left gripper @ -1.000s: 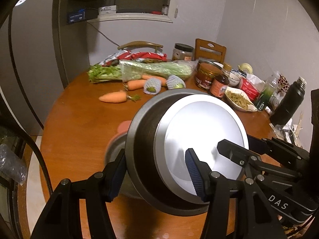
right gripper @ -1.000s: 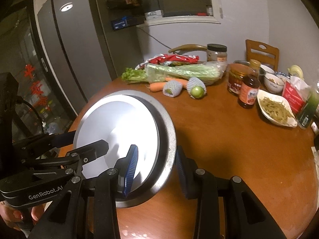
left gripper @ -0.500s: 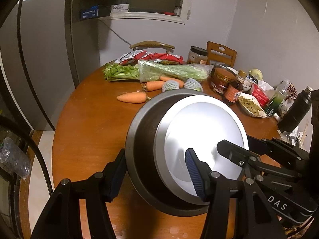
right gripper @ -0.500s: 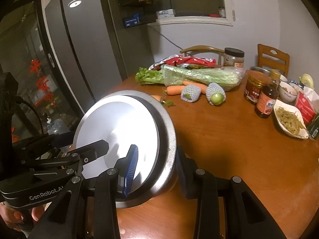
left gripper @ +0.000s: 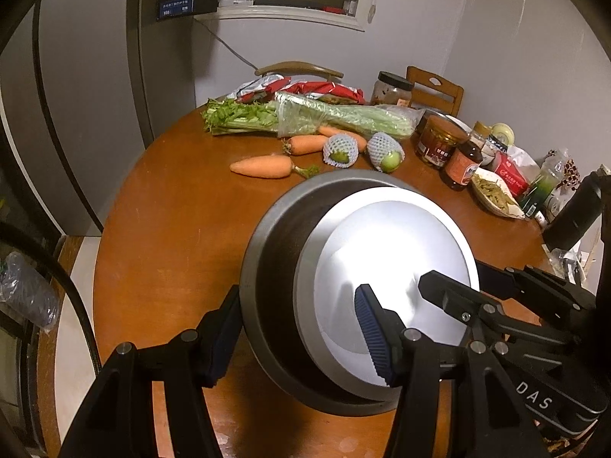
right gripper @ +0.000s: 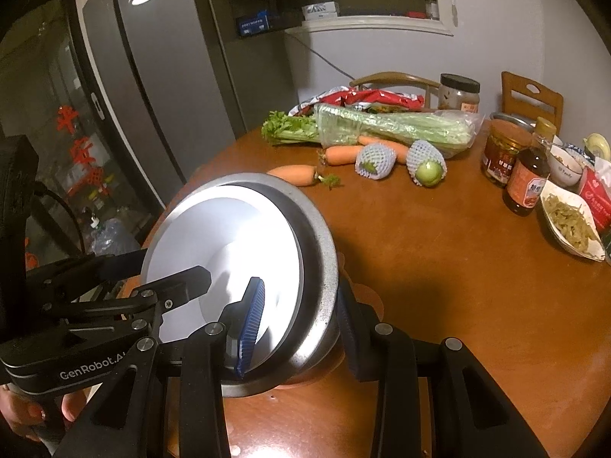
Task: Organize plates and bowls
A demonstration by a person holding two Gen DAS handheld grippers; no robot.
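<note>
A grey metal bowl [left gripper: 275, 267] with a white plate [left gripper: 393, 267] nested inside it hangs tilted over the near part of the round wooden table [left gripper: 172, 252]. My left gripper [left gripper: 298, 337] is shut on the bowl's left wall, blue pad inside. My right gripper [right gripper: 301, 322] is shut on the opposite rim of the same metal bowl [right gripper: 322, 252], its blue pad against the white plate [right gripper: 229, 236]. Each gripper shows in the other's view. A pinkish-orange edge [right gripper: 362, 294] peeks out beneath the bowl.
Across the table lie celery [left gripper: 336, 116], carrots [left gripper: 263, 166] and two net-wrapped fruits [left gripper: 385, 150]. Jars [left gripper: 439, 141], a sauce bottle [right gripper: 529, 179], a dish of food [right gripper: 571, 223] and a dark flask [left gripper: 576, 213] crowd the right side. A grey fridge [right gripper: 164, 87] stands left; a person's hand [right gripper: 23, 416] holds the left tool.
Both grippers carried the bowl and plate together leftwards and slightly down, away from the vegetables. A pinkish bowl seen left of the metal bowl a second ago no longer shows there.
</note>
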